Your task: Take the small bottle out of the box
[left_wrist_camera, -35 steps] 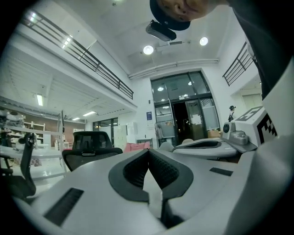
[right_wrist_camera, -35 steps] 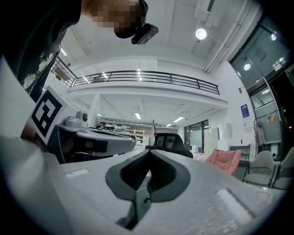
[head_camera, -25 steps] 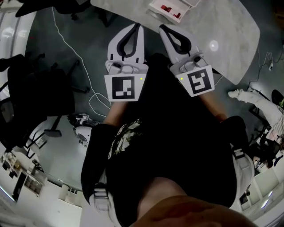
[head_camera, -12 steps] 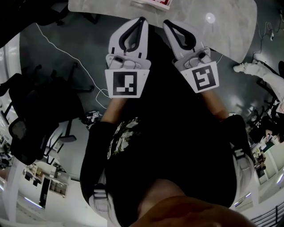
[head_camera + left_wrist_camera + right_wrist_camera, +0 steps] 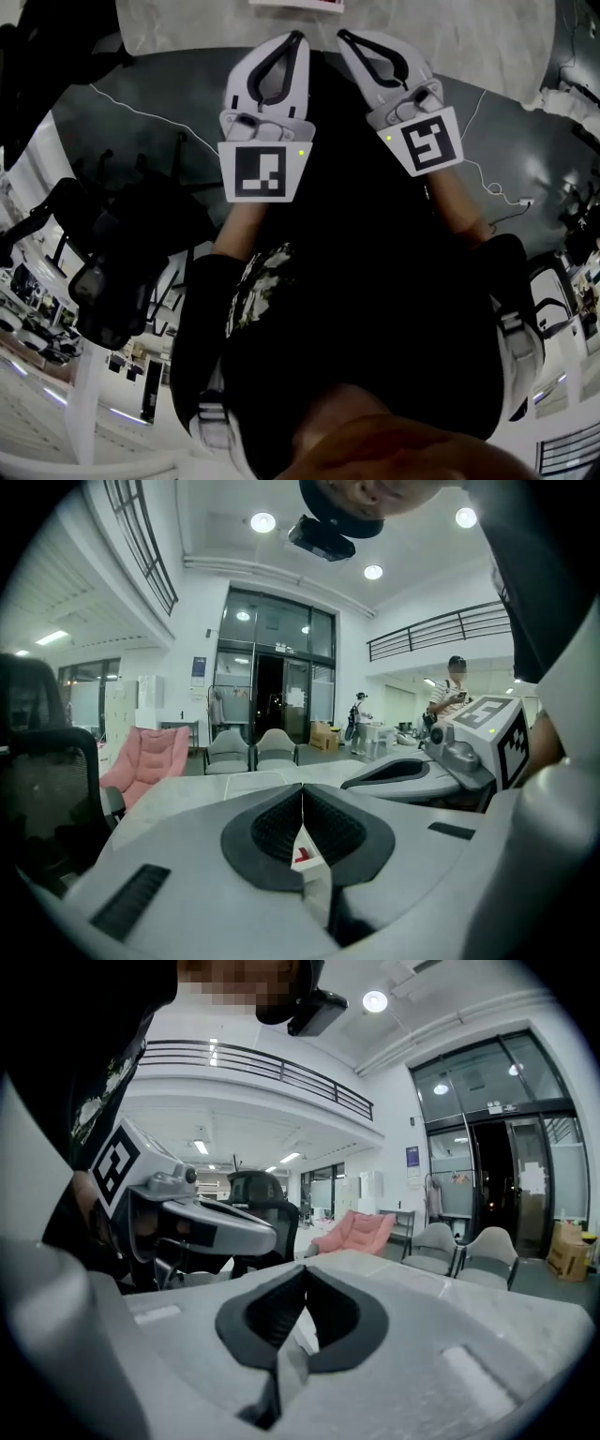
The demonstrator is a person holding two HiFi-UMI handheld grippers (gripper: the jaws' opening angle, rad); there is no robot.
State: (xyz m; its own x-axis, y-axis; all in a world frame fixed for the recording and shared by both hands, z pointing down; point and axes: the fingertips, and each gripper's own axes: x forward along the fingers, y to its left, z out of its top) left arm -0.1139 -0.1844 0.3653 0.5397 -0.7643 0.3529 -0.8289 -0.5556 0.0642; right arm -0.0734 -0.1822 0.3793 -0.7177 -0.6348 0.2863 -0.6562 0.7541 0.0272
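In the head view, two hand-held grippers are seen from above, held side by side in front of a dark shirt [image 5: 375, 281]. The left hand-held gripper [image 5: 299, 39] and the right hand-held gripper [image 5: 343, 36] are both pinched tight, and nothing is held in them. Their tips are pointed at the grey desk [image 5: 450, 47].

Only in this view is the white and red box [image 5: 295, 4] seen lying on the desk, cut off by the top edge. It is just past the tips, right ahead of the left one, and is not touched. A white cable [image 5: 150, 112] on the dark floor and black chairs [image 5: 112, 281] are also shown only here.

In the left gripper view the room is shown instead: a pink chair [image 5: 150, 761], grey chairs [image 5: 253, 750] and glass doors [image 5: 272, 667]. A small white bit with a red mark is seen in the gap behind the closed tips. The other gripper is seen at the right.

In the right gripper view the other gripper is seen at the left, and the pink chair farther off.

The small bottle cannot be made out in any view.
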